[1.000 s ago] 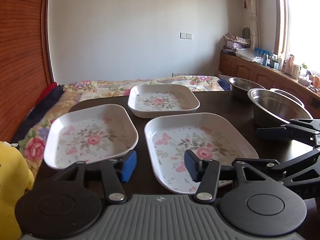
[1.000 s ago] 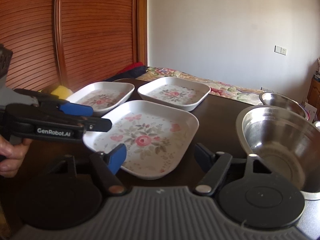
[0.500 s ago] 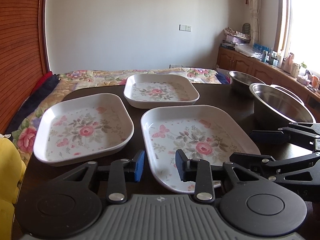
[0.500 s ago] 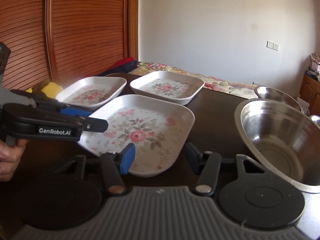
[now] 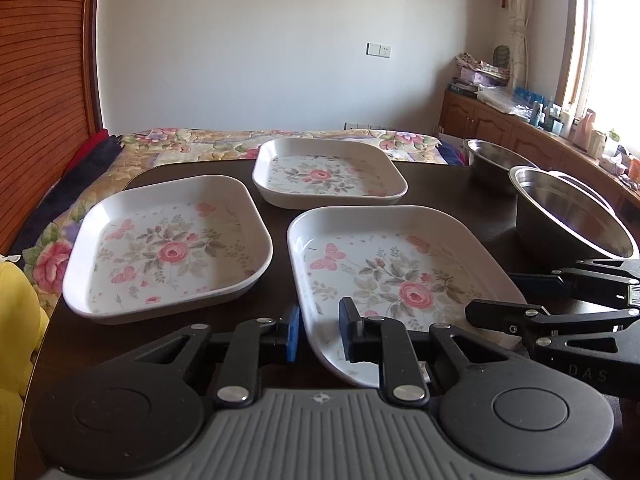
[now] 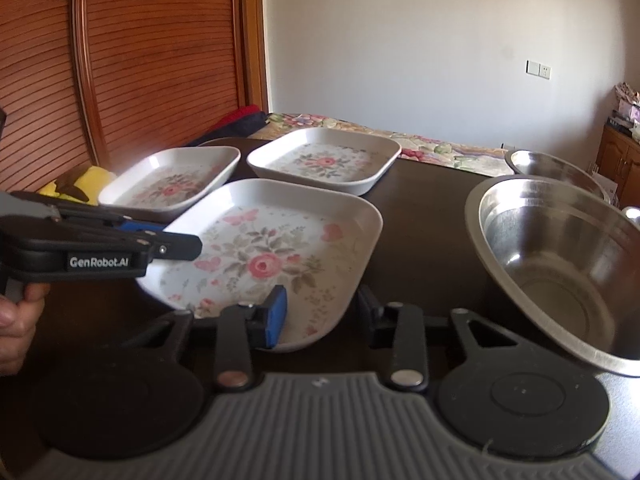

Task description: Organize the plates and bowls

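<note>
Evidently the work is at its opening step: three floral plates lie apart on the dark bench [image 5: 272, 204] and nothing is stacked. Leftmost is the left plate [image 5: 168, 246], with the far plate [image 5: 326, 174] behind it and the near plate [image 5: 400, 280] closest to both tools. The left claw [image 5: 319, 336] is narrowed about that near plate's left front rim, one pad outside and one over the inner face; whether the pads actually pinch cannot be told. The right claw [image 6: 320, 314] stands wide, its blue pad [image 6: 276, 316] over the same plate's front edge (the other pad sits just off the corner). Next, I judge, a firm pinch on the rim and a lift onto another plate. Right of the plates, the big steel bowl [image 6: 560, 276] is cut off by the frame, and a second bowl [image 6: 556, 170] is half hidden behind it.
</note>
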